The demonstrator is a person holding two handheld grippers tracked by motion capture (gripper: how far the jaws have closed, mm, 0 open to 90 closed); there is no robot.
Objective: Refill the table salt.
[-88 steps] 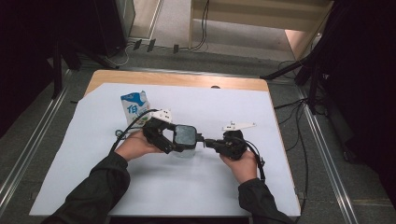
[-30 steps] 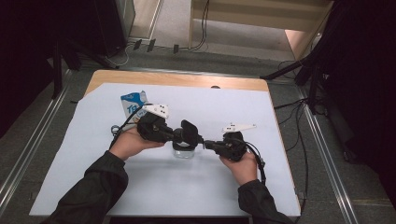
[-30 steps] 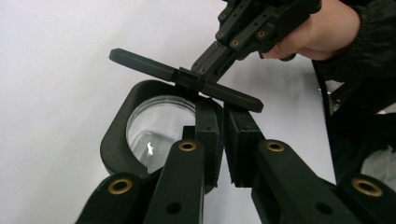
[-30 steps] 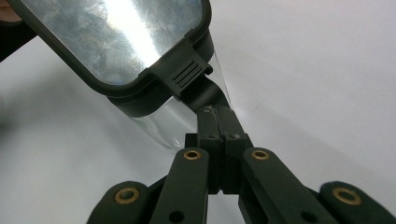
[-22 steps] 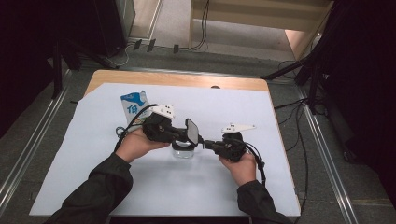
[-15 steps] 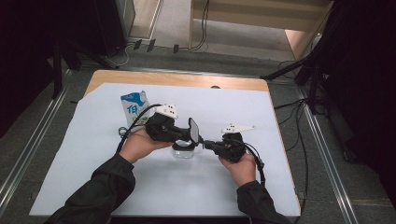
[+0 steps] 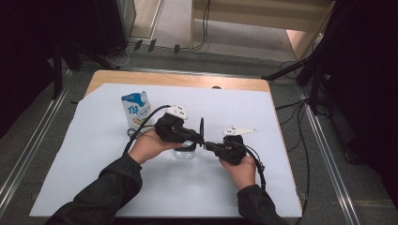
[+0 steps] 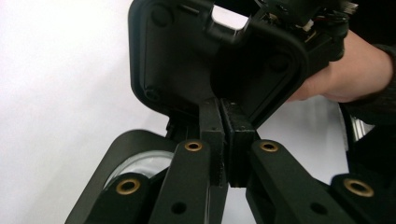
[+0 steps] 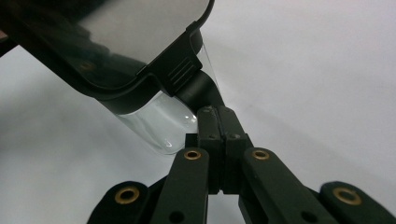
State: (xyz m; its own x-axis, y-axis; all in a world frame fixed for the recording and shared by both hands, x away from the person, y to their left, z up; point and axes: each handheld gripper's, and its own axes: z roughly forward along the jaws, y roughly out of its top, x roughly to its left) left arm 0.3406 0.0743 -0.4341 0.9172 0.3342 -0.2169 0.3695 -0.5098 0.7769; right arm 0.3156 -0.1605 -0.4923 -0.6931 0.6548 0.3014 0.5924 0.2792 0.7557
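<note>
A clear container (image 7: 185,152) with a black hinged lid (image 7: 202,127) stands mid-table. The lid is raised upright, edge-on in the high view. My left gripper (image 7: 199,139) is shut on the lid's rim, its jaws having just closed a little tighter; in the left gripper view the jaws (image 8: 224,112) pinch the lid's (image 8: 215,60) black underside. My right gripper (image 7: 208,145) comes from the right and is shut on the container's black hinge tab (image 9: 200,88). The right gripper view shows the lid (image 9: 140,28) above the clear wall (image 9: 161,128).
A blue-and-white milk carton (image 7: 136,108) stands upright just left of the left hand. A white sheet (image 7: 84,168) covers the wooden table (image 7: 141,78). Cables trail from both grippers across the sheet.
The lid has swung up from lying over the container to standing upright, carried by my left gripper. The right hand has held still.
</note>
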